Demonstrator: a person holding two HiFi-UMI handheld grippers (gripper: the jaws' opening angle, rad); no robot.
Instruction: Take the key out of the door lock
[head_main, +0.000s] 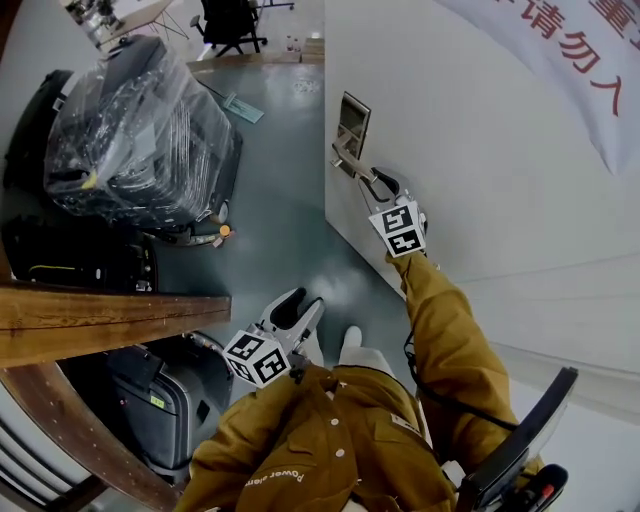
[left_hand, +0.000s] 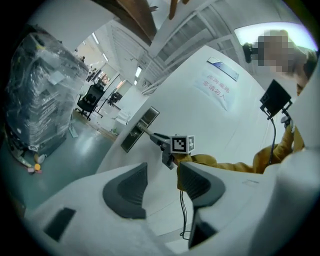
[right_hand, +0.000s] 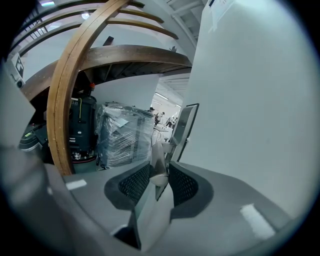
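A metal lock plate sits on the white door, with a silver lever handle below it. My right gripper reaches up to that handle. In the right gripper view the handle stands between the dark pads, and the right gripper is shut on it, with the lock plate just beyond. No key can be made out in any view. My left gripper hangs low by the person's jacket, away from the door. The left gripper is open with nothing between its pads, and its view looks toward the lock plate.
A tall plastic-wrapped stack stands on the grey-green floor to the left. A curved wooden rail runs along the near left, with a dark suitcase under it. A black office chair stands far back. A red-lettered sign hangs on the door.
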